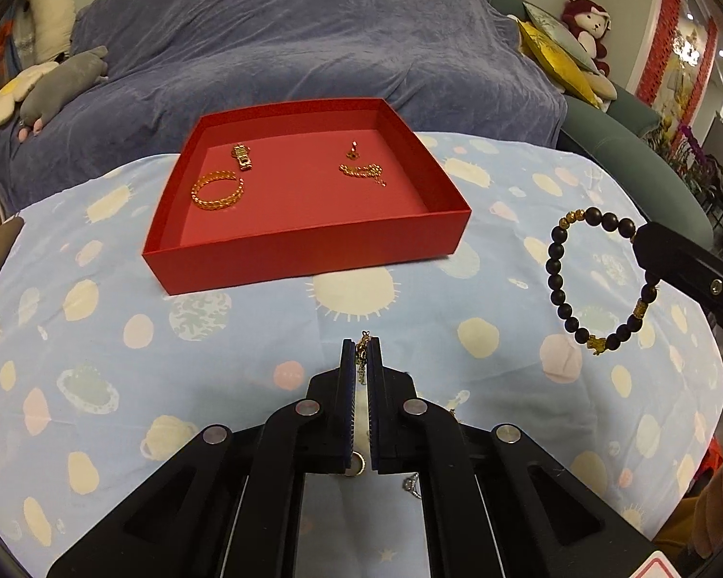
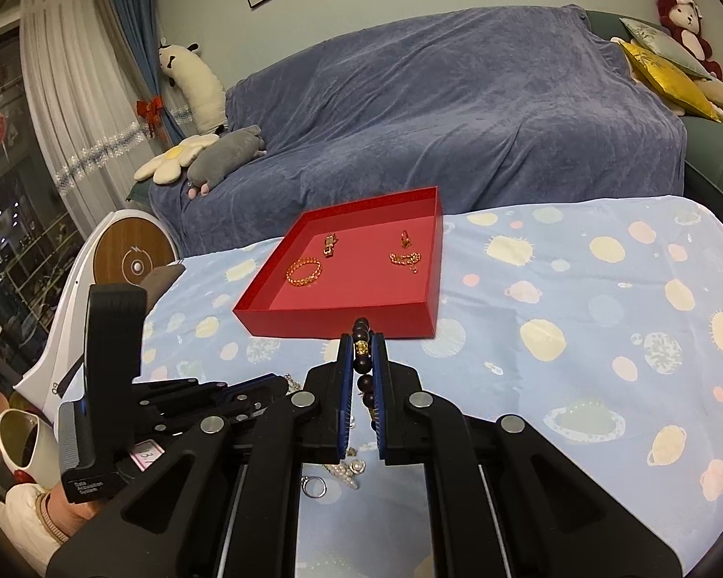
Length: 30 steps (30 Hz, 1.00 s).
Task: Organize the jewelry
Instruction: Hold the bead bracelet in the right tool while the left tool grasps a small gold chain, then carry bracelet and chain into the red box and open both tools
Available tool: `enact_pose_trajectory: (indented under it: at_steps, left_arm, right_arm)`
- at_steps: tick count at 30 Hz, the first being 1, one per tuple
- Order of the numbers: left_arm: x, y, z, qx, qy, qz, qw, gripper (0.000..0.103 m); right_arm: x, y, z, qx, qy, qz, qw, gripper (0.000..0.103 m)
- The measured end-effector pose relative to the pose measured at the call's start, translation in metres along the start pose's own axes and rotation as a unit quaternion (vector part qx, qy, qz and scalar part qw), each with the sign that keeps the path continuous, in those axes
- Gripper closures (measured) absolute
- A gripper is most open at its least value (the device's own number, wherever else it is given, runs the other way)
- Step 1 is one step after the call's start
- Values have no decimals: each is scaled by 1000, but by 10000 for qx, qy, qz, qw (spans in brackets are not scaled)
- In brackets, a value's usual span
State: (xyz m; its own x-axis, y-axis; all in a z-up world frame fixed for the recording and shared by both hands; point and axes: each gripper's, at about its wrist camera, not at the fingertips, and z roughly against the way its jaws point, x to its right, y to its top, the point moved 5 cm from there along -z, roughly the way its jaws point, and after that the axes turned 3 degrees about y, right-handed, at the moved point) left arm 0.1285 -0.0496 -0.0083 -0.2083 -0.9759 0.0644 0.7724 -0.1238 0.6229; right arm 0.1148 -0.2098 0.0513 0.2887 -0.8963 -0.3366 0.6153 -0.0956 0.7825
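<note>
Both grippers were carrying jewelry toward the red tray [image 1: 308, 253]: left gripper [image 1: 360, 351] clamped a gold chain [image 1: 361, 343], right gripper [image 2: 362, 347] a beaded bracelet [image 1: 561, 284]; release inside probably followed.

The right tool [image 2: 363, 354] pinches a dark bead bracelet [image 2: 362, 370] just before the red tray [image 2: 342, 322] on the table [image 2: 578, 337]. Gold pieces [image 2: 304, 271] lie inside the tray. The left tool [image 2: 246, 392] sits low at left.
</note>
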Motion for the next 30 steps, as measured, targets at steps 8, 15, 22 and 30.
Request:
enact_pose_trajectory:
  at_steps: [8, 15, 22, 30]
  left_arm:
    - [-34, 12, 24, 242, 59, 356, 9991, 100]
    - [-58, 21, 39, 342, 7, 644, 9973, 100]
    - [-83, 45, 52, 599, 191, 828, 9946, 100]
    - [-108, 82, 51, 842, 440, 985, 9906, 100]
  right_arm:
    - [-7, 13, -14, 94, 31, -78, 9999, 96]
    - [-19, 29, -27, 194, 70, -88, 9997, 96]
    - [-24, 48, -43, 320, 4, -53, 9995, 96]
    - [-14, 68, -62, 433, -152, -25, 9989, 96]
